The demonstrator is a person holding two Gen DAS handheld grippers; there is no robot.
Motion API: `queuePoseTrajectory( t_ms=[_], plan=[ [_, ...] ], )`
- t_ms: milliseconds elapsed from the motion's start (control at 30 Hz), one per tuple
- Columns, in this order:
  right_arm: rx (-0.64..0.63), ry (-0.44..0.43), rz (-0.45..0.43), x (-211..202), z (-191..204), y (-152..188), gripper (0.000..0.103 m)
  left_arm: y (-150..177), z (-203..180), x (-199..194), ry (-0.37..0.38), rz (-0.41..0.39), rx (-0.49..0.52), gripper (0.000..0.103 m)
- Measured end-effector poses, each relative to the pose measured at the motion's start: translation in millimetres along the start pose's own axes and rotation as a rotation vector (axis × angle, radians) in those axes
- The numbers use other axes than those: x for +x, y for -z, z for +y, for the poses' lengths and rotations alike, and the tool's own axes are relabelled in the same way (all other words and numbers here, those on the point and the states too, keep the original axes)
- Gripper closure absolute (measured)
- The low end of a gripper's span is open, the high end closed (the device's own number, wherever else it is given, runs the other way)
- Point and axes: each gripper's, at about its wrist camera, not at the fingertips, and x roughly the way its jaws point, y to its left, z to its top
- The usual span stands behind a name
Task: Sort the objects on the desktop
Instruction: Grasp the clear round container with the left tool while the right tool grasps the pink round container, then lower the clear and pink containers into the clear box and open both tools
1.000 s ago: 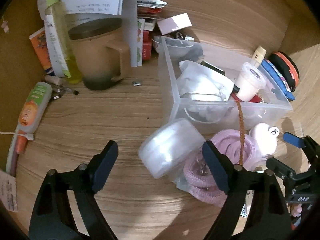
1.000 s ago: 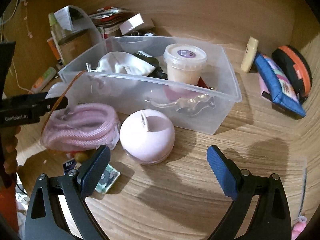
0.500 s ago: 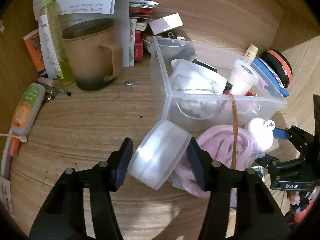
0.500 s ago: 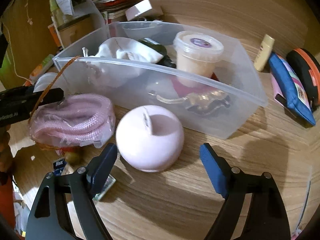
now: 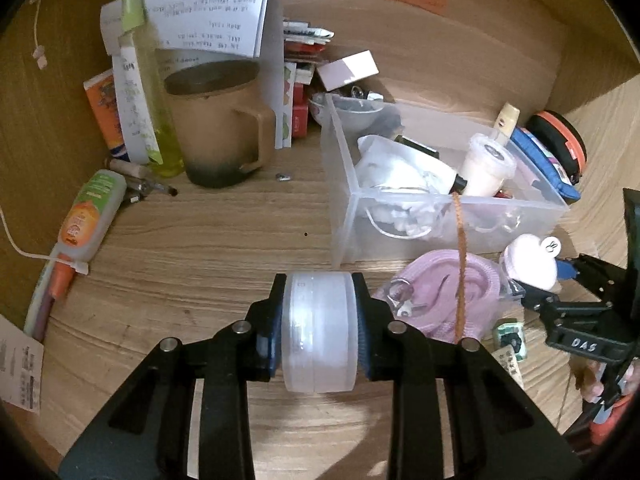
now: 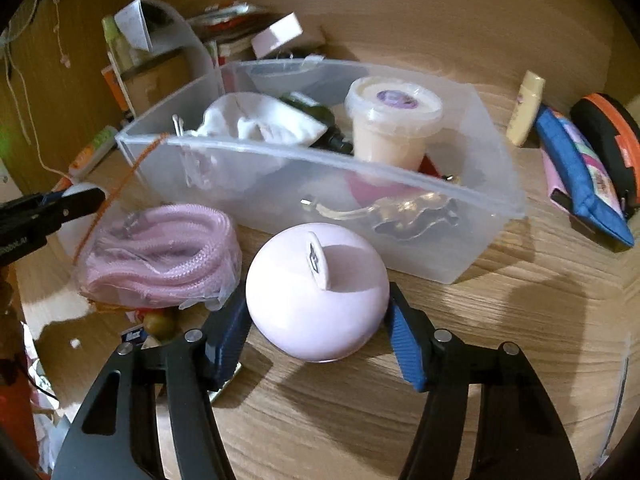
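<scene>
1. Since the earlier frames, both tools have closed in: the left tool [image 5: 319, 330] went from wide apart to clamped on the frosted round case [image 5: 319, 332], and the right tool [image 6: 316, 322] narrowed around the pink dome [image 6: 316, 298].
2. Left tool state: both blue pads press the flat faces of the frosted round case, which stands on edge between them, near the camera above the worktop [image 5: 208, 248].
3. Right tool state: narrow, with pads at the left and right sides of the pink dome; the right pad appears to touch, but firm contact on the left cannot be told.
4. Pink dome location: on the worktop, just near of the clear bin [image 6: 472, 236] front wall.
5. Bagged pink cord [image 6: 160, 256] lies just left of the dome.
6. Clear bin contents: a white lidded tub [image 6: 392, 124] and white cloth [image 6: 256, 124].
7. Brown mug [image 5: 218, 128] stands far left of the bin.
</scene>
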Motion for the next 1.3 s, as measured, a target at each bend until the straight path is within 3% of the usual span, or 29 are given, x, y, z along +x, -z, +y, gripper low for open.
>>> queuePoseTrajectory(
  t_ms=[267, 633, 933, 1300],
  plan=[
    [0.023, 0.012, -0.076, -36, -9, -1, 0.043, -8, -12, -23, 0.011, -0.058, 0.009, 0.074],
    [0.053, 0.015, -0.174, -73, -19, -14, 0.043, -29, -32, -51, 0.085, -0.141, 0.024, 0.074],
    [0.074, 0.033, -0.204, -76, -31, -28, 0.043, -53, -42, -52, 0.117, -0.175, 0.03, 0.074],
    [0.1, 0.013, -0.205, -60, -45, -47, 0.043, -75, -58, -26, 0.152, -0.156, 0.057, 0.074]
  ],
)
